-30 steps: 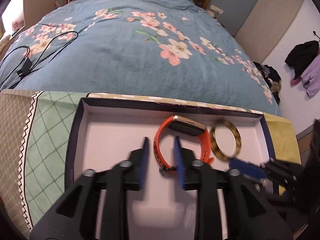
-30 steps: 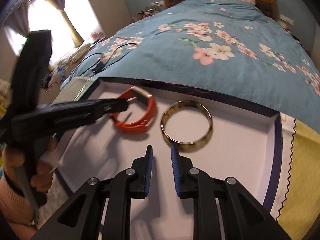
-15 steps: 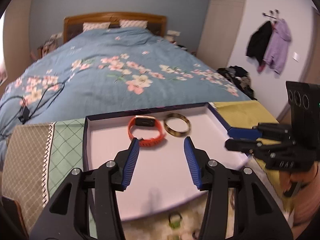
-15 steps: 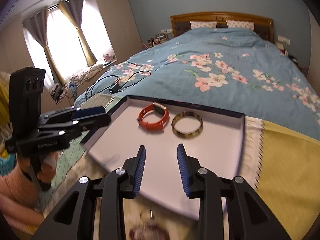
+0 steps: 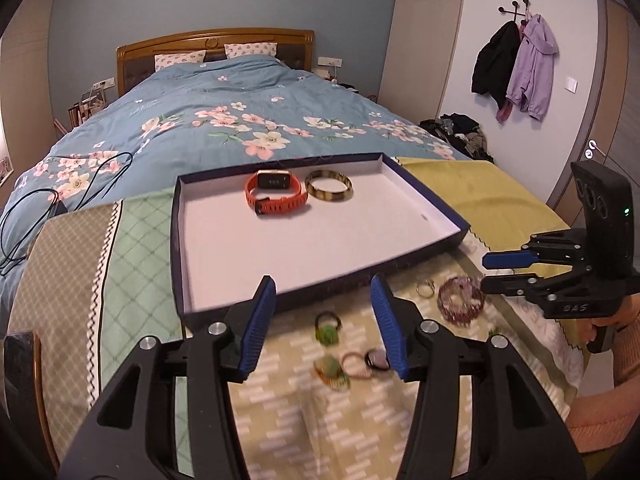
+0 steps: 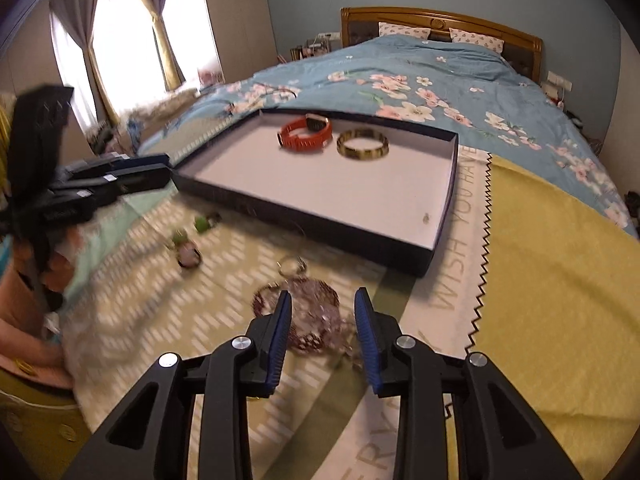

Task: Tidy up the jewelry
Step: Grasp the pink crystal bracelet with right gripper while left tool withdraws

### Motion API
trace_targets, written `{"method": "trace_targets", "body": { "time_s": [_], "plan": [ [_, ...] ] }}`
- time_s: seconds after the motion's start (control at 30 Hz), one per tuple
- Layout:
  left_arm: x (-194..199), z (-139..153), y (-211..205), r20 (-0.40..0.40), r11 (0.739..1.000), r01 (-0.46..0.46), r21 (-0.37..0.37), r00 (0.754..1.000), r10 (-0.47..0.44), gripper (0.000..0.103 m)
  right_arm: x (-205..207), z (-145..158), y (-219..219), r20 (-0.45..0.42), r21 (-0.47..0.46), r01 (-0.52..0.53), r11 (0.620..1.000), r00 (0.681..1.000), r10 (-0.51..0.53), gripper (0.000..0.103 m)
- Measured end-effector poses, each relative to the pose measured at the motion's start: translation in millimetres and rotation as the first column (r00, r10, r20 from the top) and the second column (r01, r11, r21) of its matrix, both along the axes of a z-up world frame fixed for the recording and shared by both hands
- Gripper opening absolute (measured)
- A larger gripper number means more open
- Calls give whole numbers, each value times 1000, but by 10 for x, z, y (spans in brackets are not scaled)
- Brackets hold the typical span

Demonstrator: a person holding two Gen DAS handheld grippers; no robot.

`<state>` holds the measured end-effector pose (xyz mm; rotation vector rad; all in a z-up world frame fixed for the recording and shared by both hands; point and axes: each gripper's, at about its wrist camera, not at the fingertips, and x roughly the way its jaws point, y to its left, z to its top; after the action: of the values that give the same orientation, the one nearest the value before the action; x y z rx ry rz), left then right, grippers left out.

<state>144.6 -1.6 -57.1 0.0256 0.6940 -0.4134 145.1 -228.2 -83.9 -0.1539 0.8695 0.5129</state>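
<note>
A shallow dark-blue box [image 5: 178, 240] [image 6: 304, 220] with a white floor holds an orange watch [image 5: 276, 196] [image 6: 306, 134] and a tortoiseshell bangle [image 5: 329, 187] [image 6: 363, 146] at its far end. My left gripper [image 5: 322, 280] hovers open over the cloth in front of the box, above a green ring [image 5: 328, 330] and several small pieces [image 5: 360, 364]. My right gripper [image 6: 323, 294] [image 5: 486, 272] hangs over a purple beaded bracelet [image 6: 316, 316] [image 5: 460, 300]. Its jaws are closing, and the pads do not press on anything. A metal ring [image 6: 292, 266] [image 5: 425, 289] lies beside the beads.
The box and jewelry rest on a green and yellow patterned cloth [image 5: 280, 420] [image 6: 540, 260] at the foot of a blue flowered bed [image 5: 240, 120]. A black cable [image 5: 60, 184] lies on the bed at left. A sleeve [image 5: 600, 420] shows at right.
Both grippers have drawn back from inside the box toward the near cloth and their jaws have widened. Loose jewelry came into view. The watch and bangle stay in the box.
</note>
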Motion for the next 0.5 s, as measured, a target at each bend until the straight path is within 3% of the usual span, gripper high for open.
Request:
{"method": "trace_targets", "body": {
  "time_s": [0.2, 0.5],
  "plan": [
    [-168, -32, 10, 5, 1000, 1, 2, 1000, -1, 49, -1, -106, 33, -3, -42, -8, 999, 1000, 8, 8],
    [-400, -98, -26, 20, 998, 49, 40, 999, -50, 49, -108, 209, -66, 59, 81, 11, 997, 998, -16, 8]
  ]
}}
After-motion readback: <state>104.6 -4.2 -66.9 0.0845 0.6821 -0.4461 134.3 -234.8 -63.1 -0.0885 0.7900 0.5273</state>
